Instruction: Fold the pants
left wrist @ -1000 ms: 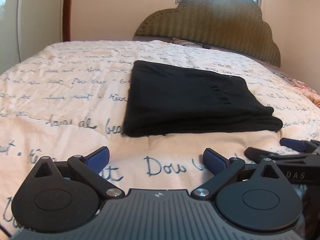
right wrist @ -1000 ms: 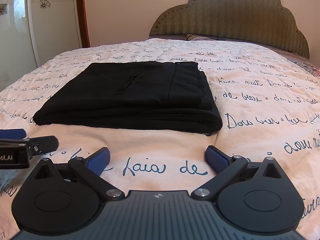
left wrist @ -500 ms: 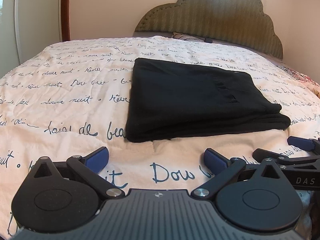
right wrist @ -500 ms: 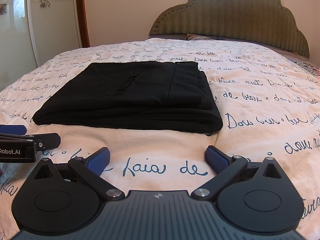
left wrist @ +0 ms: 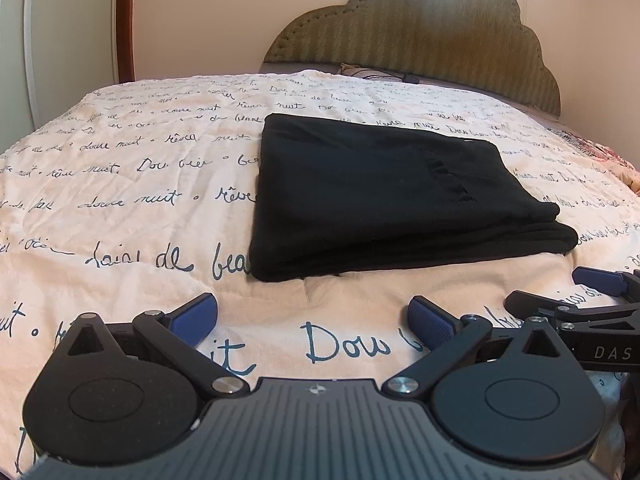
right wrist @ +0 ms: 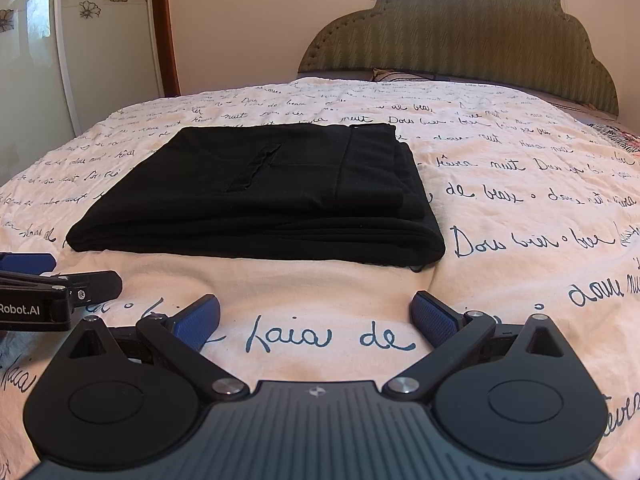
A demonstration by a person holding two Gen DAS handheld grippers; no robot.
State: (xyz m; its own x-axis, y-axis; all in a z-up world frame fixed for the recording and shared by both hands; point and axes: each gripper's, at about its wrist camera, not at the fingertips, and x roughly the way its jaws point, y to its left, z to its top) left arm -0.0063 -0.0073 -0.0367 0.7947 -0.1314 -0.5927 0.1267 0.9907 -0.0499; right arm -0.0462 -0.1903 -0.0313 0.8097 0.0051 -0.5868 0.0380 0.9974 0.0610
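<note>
Black pants [left wrist: 380, 196] lie folded into a flat rectangle on the bed, also seen in the right wrist view as black pants [right wrist: 264, 192]. My left gripper [left wrist: 312, 318] hovers low over the quilt in front of the fold, open, nothing between its blue pads. My right gripper [right wrist: 316, 316] is likewise open and holds nothing, a short way in front of the pants' near edge. Each gripper shows at the other view's edge: right gripper [left wrist: 592, 292], left gripper [right wrist: 44, 280].
The cream quilt [left wrist: 120, 208] with dark script covers the bed. A green padded headboard [left wrist: 440, 36] stands at the far end, with a pillow edge [left wrist: 360, 70] below it. A wardrobe door [right wrist: 36, 40] with flower decals is at the left.
Both grippers have tilted up and drawn back slightly from the folded pants; the pants have not moved. Both stay open.
</note>
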